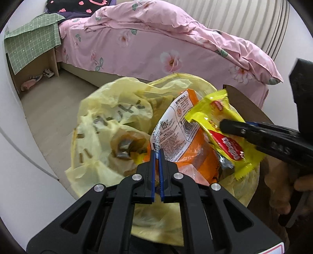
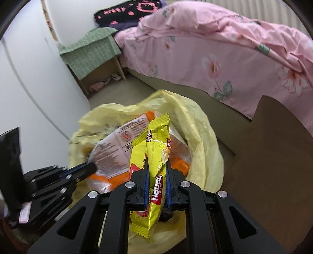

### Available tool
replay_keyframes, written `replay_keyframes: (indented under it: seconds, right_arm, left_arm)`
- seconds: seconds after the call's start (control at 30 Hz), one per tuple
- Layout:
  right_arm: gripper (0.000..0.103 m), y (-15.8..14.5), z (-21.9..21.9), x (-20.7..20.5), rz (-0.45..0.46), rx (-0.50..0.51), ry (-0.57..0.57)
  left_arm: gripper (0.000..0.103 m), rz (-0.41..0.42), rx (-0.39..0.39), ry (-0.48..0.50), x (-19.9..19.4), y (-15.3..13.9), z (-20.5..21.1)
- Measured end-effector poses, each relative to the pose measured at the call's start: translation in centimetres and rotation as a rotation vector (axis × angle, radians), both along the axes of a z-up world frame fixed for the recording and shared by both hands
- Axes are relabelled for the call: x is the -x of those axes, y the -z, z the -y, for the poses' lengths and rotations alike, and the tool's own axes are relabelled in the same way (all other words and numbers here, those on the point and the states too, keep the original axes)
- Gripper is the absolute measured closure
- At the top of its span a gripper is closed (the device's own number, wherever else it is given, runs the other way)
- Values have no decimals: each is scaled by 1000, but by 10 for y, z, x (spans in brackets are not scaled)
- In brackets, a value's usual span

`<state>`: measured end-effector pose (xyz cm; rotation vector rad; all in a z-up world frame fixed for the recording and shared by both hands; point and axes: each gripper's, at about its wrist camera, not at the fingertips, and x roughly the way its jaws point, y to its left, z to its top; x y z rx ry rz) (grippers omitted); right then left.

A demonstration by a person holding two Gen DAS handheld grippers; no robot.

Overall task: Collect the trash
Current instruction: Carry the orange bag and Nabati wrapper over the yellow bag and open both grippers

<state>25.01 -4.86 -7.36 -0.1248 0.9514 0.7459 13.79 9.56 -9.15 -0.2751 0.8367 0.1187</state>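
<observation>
Far left in your left wrist view stands a small wooden bedside stand draped in green checked cloth [image 1: 32, 42], with pale slippers [image 1: 32, 80] on the floor under it. Beside it runs the bed, spread with a pink floral quilt [image 1: 156, 45]; a black cloth with pink hearts [image 1: 78, 5] lies at its head, its pink lettering too blurred to read.

Below that sits the thin pale yellow plastic trash bag [image 1: 101, 121], mouth open, with dark printed characters on its side that you cannot make out. Your left gripper [image 1: 158, 154] is pinched together on the edge of a crinkled orange and white snack packet [image 1: 176, 132] that lies in the bag's mouth. Its white panel carries dense small print and a barcode, none of it legible.

Right of that, your right gripper [image 2: 157, 166] is clamped on a glossy yellow foil wafer wrapper [image 2: 156, 156], holding it just over the orange packet and the open bag. The wrapper's red panel bears white letters that read roughly "Nabati", with "WAFER" beneath in the right wrist view.

At the far right, a brown cardboard flap [image 2: 273, 136] stands near the bag, in front of the bed.
</observation>
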Motion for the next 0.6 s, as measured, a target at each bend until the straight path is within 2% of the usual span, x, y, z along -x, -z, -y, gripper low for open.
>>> replay_keyframes:
  seconds: [0.1, 0.27, 0.53, 0.6]
  right_arm:
    - [89, 6, 3, -5, 1, 32, 32]
    - [89, 10, 17, -3, -42, -56, 43]
    - [89, 9, 13, 3, -34, -94, 16]
    - [88, 9, 12, 2, -54, -113, 13]
  left_arm:
    - [100, -2, 3, 4, -9, 3, 2]
    - [100, 21, 26, -34, -18, -2, -6]
    - [97, 29, 57, -75, -14, -7, -14]
    - [93, 39, 82, -98, -10, -9, -20]
